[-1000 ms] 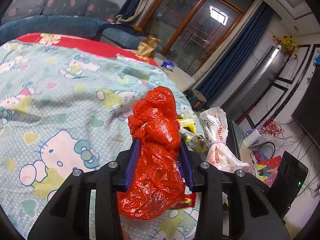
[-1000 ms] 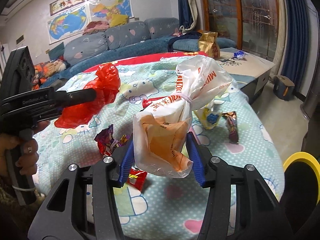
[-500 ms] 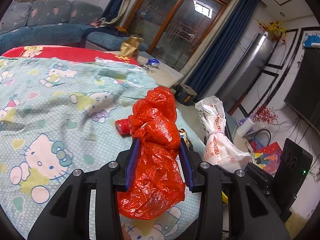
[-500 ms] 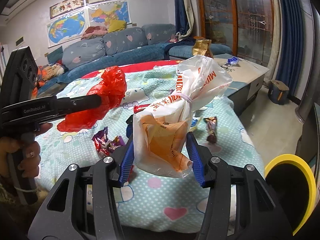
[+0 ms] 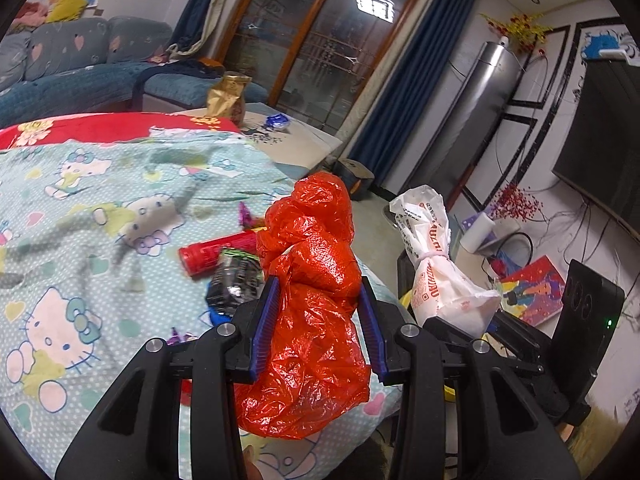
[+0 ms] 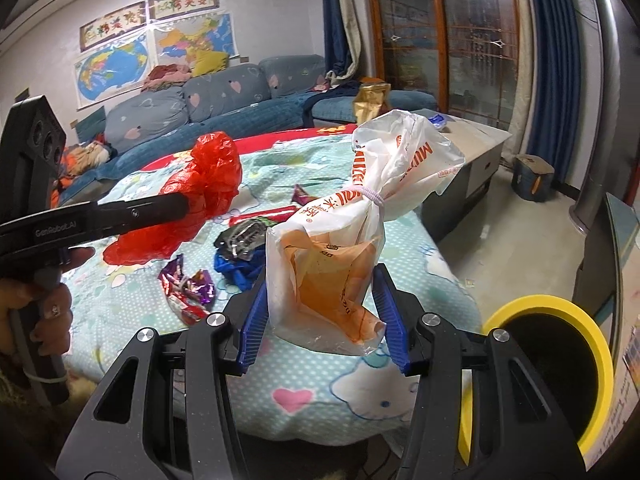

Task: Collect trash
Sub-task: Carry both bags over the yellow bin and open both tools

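My left gripper (image 5: 318,300) is shut on a crumpled red plastic bag (image 5: 316,280) and holds it above the edge of the table; the bag also shows in the right wrist view (image 6: 192,196). My right gripper (image 6: 322,300) is shut on a tied white plastic bag with orange print (image 6: 352,232), seen from the left wrist too (image 5: 436,272). A bin with a yellow rim (image 6: 556,376) stands low at the right. Loose wrappers (image 6: 188,292), a red tube (image 5: 216,254) and a dark packet (image 5: 236,280) lie on the Hello Kitty cloth (image 5: 80,240).
A blue sofa (image 6: 240,100) runs behind the table. A grey low cabinet (image 6: 468,160) with a gold bag (image 6: 372,100) stands beyond it. A small dark box (image 6: 532,176) sits on the floor by the curtains. Clutter and cables lie at the right (image 5: 532,292).
Both grippers have drawn back towards the table's near edge with their bags. The yellow-rimmed bin has come further into the right wrist view, and more wrappers show on the cloth.
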